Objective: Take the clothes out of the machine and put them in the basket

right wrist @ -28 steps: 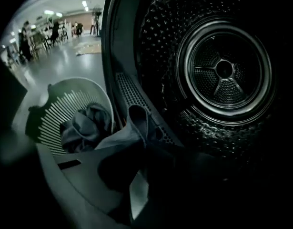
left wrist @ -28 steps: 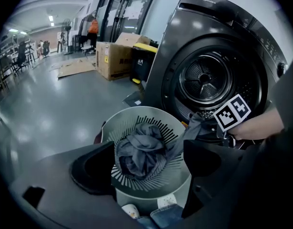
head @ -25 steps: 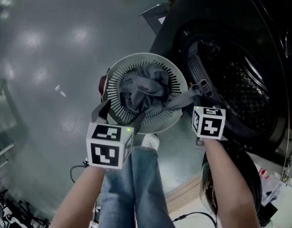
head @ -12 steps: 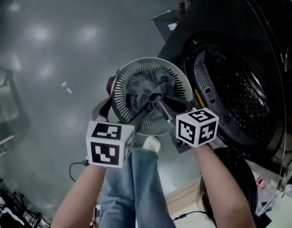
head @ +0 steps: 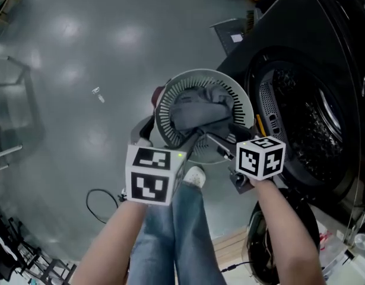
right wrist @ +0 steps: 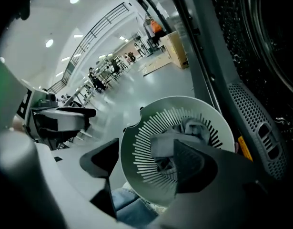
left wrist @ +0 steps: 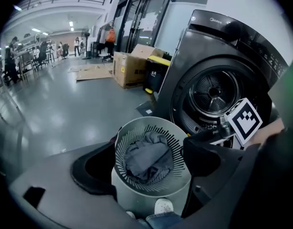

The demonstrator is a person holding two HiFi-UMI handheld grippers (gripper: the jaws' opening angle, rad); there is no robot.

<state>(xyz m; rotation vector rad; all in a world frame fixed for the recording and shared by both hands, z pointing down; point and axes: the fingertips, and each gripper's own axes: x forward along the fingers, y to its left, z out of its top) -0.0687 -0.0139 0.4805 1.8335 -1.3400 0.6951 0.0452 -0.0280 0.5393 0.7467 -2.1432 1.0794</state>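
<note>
A round white slatted basket (head: pixel 168 107) stands on the floor in front of the dark washing machine (head: pixel 307 111). Crumpled grey clothes (head: pixel 200 113) lie inside it. My right gripper (head: pixel 227 138) hangs over the basket's near right rim. Its jaws have just been opening and stand apart, with the grey clothes (right wrist: pixel 184 131) below them in the basket (right wrist: pixel 184 101) and not pinched. My left gripper (head: pixel 169 136) is open over the near left rim, with nothing between its fingers. In the left gripper view the clothes (left wrist: pixel 146 159) fill the basket (left wrist: pixel 151 124) and the drum (left wrist: pixel 215 90) looks dark.
The person's jeans leg and white shoe (head: pixel 194 175) stand right against the basket's near side. The machine's open door (head: pixel 283 242) is at lower right. A cable (head: pixel 98 202) lies on the grey floor at left. Cardboard boxes (left wrist: pixel 132 68) stand farther back.
The right gripper swung from the machine's opening leftward over the basket, dragging a grey garment, then opened its jaws. The garment now lies in the basket. The left gripper rose a little.
</note>
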